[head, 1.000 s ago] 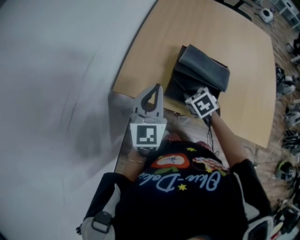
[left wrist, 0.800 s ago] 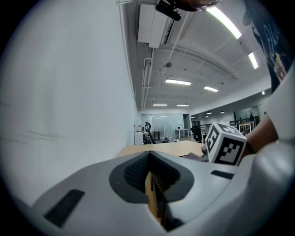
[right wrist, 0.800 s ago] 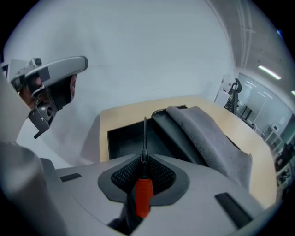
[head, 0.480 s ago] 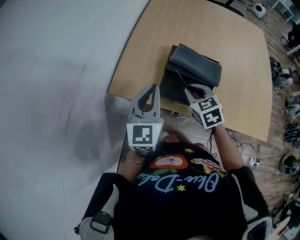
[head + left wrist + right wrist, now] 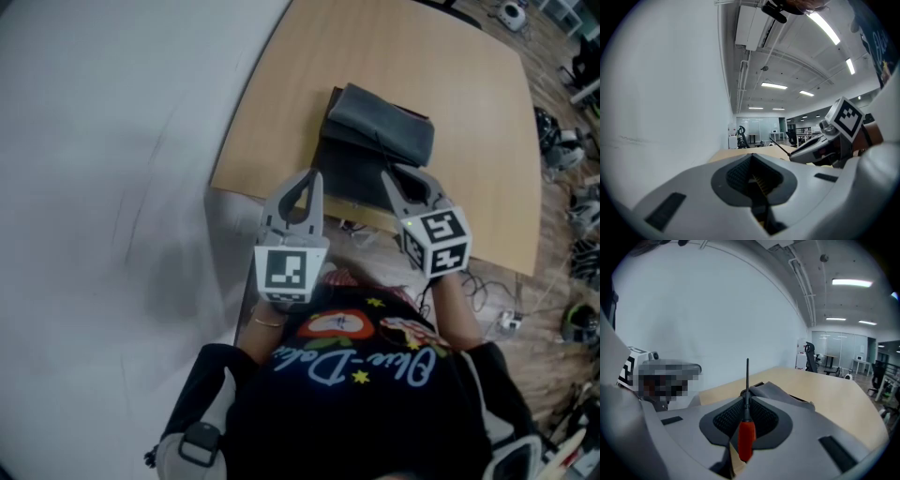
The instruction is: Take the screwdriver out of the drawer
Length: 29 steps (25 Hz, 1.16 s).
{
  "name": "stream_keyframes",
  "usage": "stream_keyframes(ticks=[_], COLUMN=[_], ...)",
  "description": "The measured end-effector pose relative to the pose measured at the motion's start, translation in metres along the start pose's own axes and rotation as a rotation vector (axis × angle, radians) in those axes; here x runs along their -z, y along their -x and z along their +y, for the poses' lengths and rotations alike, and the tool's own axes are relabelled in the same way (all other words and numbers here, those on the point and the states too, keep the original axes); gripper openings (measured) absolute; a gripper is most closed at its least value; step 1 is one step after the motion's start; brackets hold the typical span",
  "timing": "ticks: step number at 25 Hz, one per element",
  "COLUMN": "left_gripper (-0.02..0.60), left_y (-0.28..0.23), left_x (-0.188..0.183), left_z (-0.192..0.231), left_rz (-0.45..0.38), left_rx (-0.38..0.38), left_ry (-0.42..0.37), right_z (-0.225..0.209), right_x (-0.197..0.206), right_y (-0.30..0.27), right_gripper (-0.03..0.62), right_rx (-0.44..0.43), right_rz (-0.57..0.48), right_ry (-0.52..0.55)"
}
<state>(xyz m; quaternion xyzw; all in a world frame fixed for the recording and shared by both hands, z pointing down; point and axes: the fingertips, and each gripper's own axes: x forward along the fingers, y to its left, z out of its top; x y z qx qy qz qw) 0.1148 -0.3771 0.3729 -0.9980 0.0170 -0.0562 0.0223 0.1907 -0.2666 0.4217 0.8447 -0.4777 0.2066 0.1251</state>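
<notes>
A screwdriver [image 5: 746, 430] with a red handle and thin black shaft sits clamped between the jaws of my right gripper [image 5: 746, 397], shaft pointing forward past the tips. In the head view the right gripper [image 5: 401, 180] hangs over the near edge of the wooden table [image 5: 469, 112]. In the left gripper view the right gripper [image 5: 808, 152] shows with the shaft sticking out. My left gripper [image 5: 303, 178] is beside it on the left, jaws together with nothing between them. The drawer is hidden below the grippers.
A folded dark grey fabric bundle [image 5: 380, 131] lies on a black flat item [image 5: 342, 173] near the table's front edge, just beyond both grippers. A white wall [image 5: 103, 187] runs along the left. Cables and gear lie on the floor at right [image 5: 572, 141].
The right gripper has risen and tipped up toward level with the screwdriver in it, coming back from the dark bundle. The left gripper has shifted slightly.
</notes>
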Motion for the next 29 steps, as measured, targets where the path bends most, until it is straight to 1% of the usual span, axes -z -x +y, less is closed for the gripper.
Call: stream_keyframes(ticks=[2,5,7,9,12,15,18,23,29], left_gripper=[0.0,0.0,0.0,0.0,0.0,0.0,0.0,0.0,0.0], left_y=[0.001,0.001,0.001,0.0,0.001,0.002,0.002,0.004,0.002], left_x=[0.001,-0.001,0.002,0.006,0.005,0.008,0.006,0.005,0.0], left_z=[-0.003,-0.006,-0.007,-0.008,-0.009,-0.009,-0.008,-0.008,-0.004], left_rz=[0.005,-0.005,-0.001,0.007,-0.001,0.006,0.001,0.003,-0.017], left_rx=[0.009,0.003,0.008,0.014,0.008,0.012,0.007,0.011,-0.014], left_ry=[-0.018,0.005,-0.001,-0.014,0.006,-0.011,0.003,-0.016,0.038], right_z=[-0.001,-0.001,-0.003,-0.006,-0.007,-0.005,-0.006,-0.005,-0.012], right_x=[-0.004,-0.006,-0.004,0.0,0.0,-0.003,-0.004,-0.006,-0.005], right_y=[0.007,0.012,0.012,0.013,0.016,0.017,0.017,0.02,0.014], right_gripper=[0.052,0.052,0.052,0.052,0.052,0.052,0.052,0.052,0.052], right_rx=[0.005,0.007,0.011,0.019,0.025,0.025,0.027,0.029,0.034], right_rz=[-0.021,-0.032,-0.035,-0.035,-0.042,-0.052,-0.054,-0.049,-0.057], right_ry=[-0.014,-0.034,-0.043,-0.04,-0.04,-0.046,-0.042,-0.046,-0.04])
